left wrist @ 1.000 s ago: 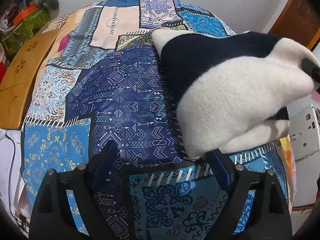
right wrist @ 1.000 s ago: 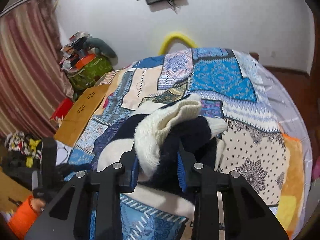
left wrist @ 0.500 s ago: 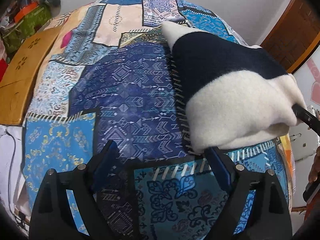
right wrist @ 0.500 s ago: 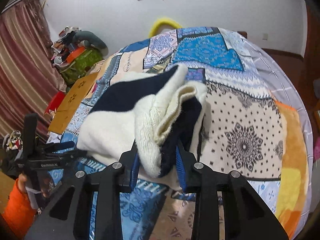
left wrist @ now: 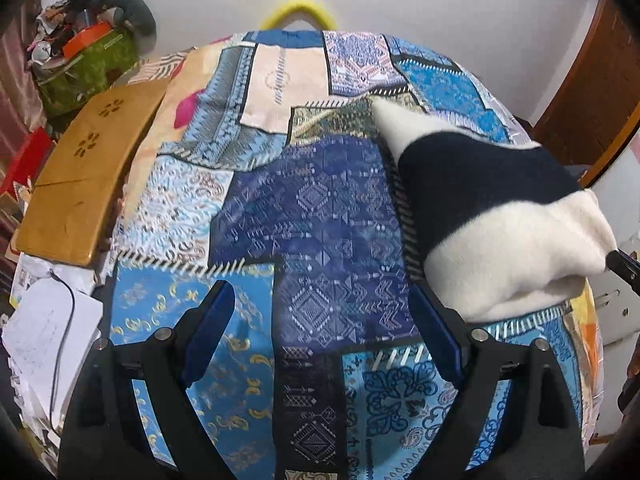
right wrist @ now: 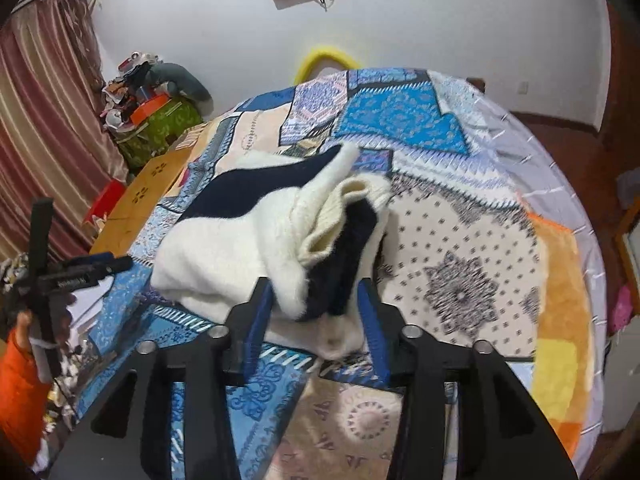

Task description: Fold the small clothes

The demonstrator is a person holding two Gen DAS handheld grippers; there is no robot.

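Covering bed: patchwork quilt (left wrist: 320, 208); wooden board (left wrist: 84, 184) beside.

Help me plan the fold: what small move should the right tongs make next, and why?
Probably back away. The right tongs have just been opening, and the sweater lies folded on the bedspread, its edge between the parted pads.

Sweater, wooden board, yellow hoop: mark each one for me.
sweater (right wrist: 224, 248): right wrist view, on its white front panel.
wooden board (left wrist: 80, 184): left wrist view, on its flat top, below the flower cut-outs.
yellow hoop (right wrist: 324, 55): right wrist view, on the top of its arc.
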